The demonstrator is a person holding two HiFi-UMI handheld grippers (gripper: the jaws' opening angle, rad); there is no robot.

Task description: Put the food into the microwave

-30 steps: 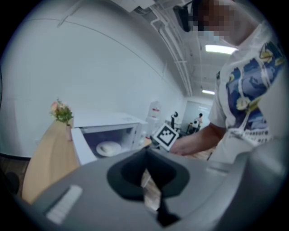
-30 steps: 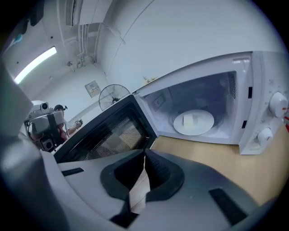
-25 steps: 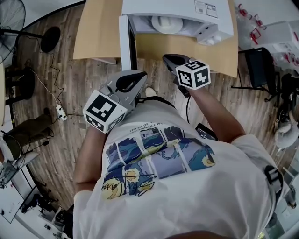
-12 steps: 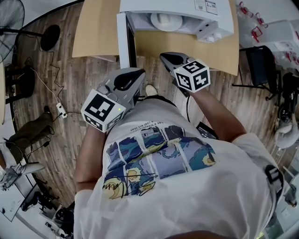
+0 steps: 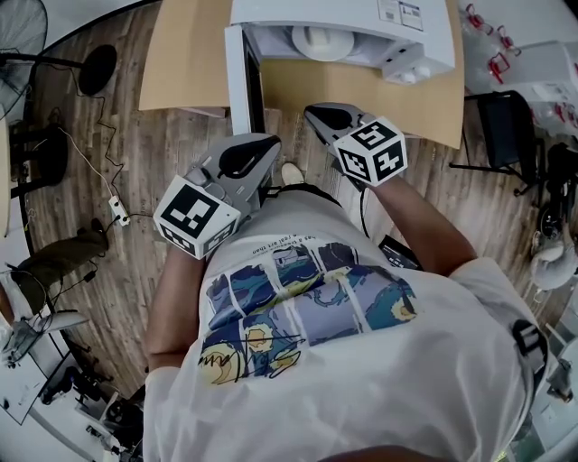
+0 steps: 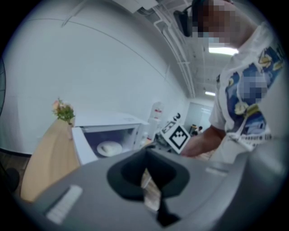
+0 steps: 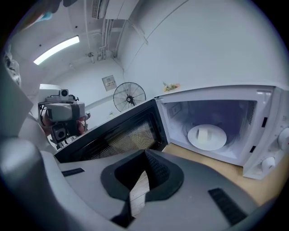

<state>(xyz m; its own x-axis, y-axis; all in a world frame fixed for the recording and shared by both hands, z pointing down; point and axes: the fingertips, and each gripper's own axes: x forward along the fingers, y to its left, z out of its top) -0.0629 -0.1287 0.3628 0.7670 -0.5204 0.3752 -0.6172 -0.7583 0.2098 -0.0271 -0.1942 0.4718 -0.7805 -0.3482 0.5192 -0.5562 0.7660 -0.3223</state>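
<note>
My right gripper (image 5: 318,114) has edged upward, clenched on nothing, like my left gripper (image 5: 262,149). The white dish (image 7: 207,136) already sits inside the open microwave (image 5: 343,11).

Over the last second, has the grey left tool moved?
No. The grey left tool keeps its place, tip at the lower end of the white microwave's open door.

Wooden floor (image 5: 135,180); white wall (image 7: 216,45)

White short-sleeved T-shirt (image 5: 388,379); blue-and-yellow panelled print (image 5: 307,302) on the front. Left gripper (image 5: 267,144) and right gripper (image 5: 313,112): grey moulded shells, black jaw recesses. Each carries a white marker cube (image 5: 197,217) with black squares.
</note>
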